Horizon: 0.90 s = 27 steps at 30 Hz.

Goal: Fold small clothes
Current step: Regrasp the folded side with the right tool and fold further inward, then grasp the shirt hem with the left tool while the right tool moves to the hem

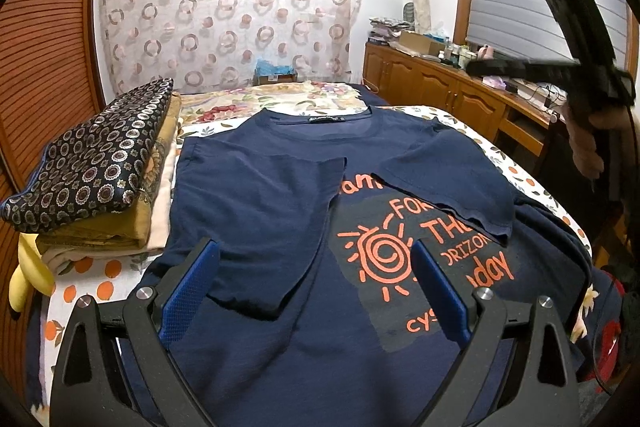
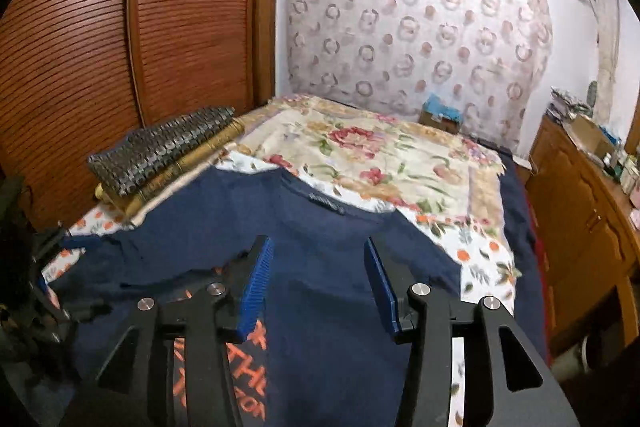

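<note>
A navy T-shirt [image 1: 260, 187] with an orange sun print [image 1: 386, 253] lies flat on the bed, collar at the far side. Both sleeves are folded in over the chest; the right sleeve [image 1: 444, 179] covers part of the print. My left gripper [image 1: 316, 267] is open and empty, low over the shirt's lower part. My right gripper [image 2: 316, 267] is open and empty, held over the shirt's right shoulder area [image 2: 340, 291]. It also shows in the left wrist view [image 1: 576, 67], raised at the right, blurred.
A stack of folded cloths [image 1: 100, 163] lies on the bed left of the shirt. A floral bedspread [image 2: 360, 155] covers the bed beyond the collar. A wooden wardrobe [image 2: 120, 47] stands on the left, a cluttered wooden cabinet [image 1: 440, 79] on the right.
</note>
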Each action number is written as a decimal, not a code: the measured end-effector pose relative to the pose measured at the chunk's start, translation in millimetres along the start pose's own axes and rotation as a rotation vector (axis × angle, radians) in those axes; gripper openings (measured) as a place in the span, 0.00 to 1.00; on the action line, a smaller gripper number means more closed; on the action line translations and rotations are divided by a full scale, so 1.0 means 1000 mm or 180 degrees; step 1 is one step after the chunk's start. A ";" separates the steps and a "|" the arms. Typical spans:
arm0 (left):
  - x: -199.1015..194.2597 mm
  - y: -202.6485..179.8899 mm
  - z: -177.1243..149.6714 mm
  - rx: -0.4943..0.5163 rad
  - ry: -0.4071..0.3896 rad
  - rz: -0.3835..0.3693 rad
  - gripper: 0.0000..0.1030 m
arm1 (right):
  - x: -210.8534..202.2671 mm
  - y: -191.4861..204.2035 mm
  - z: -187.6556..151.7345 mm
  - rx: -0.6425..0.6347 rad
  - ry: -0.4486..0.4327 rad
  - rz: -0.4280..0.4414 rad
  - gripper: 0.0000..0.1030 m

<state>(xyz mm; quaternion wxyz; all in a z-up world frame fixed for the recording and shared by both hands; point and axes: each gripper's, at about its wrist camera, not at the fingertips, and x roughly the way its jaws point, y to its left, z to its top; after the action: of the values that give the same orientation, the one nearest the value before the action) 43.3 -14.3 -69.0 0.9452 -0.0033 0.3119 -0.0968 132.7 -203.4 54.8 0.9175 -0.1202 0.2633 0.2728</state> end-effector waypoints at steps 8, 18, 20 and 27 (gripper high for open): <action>0.004 0.003 -0.001 -0.0030 0.0019 0.0019 0.94 | 0.016 -0.025 -0.044 0.0173 0.0360 -0.0146 0.48; 0.015 0.018 0.017 0.0024 0.0018 0.0137 0.94 | 0.083 -0.054 -0.045 0.0492 0.0688 -0.0259 0.63; 0.020 0.025 0.026 0.0056 0.0018 0.0188 0.94 | 0.088 -0.057 -0.040 0.0530 0.0672 -0.0271 0.65; 0.043 0.050 0.051 0.0061 0.0075 0.0329 0.94 | 0.114 -0.070 -0.028 0.0514 0.0692 -0.0357 0.70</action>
<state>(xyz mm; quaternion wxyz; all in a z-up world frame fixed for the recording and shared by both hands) 116.3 24.5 -56.3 0.9452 0.0229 0.3218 -0.0509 242.0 -220.9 -26.0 0.9041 -0.0894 0.3751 0.1845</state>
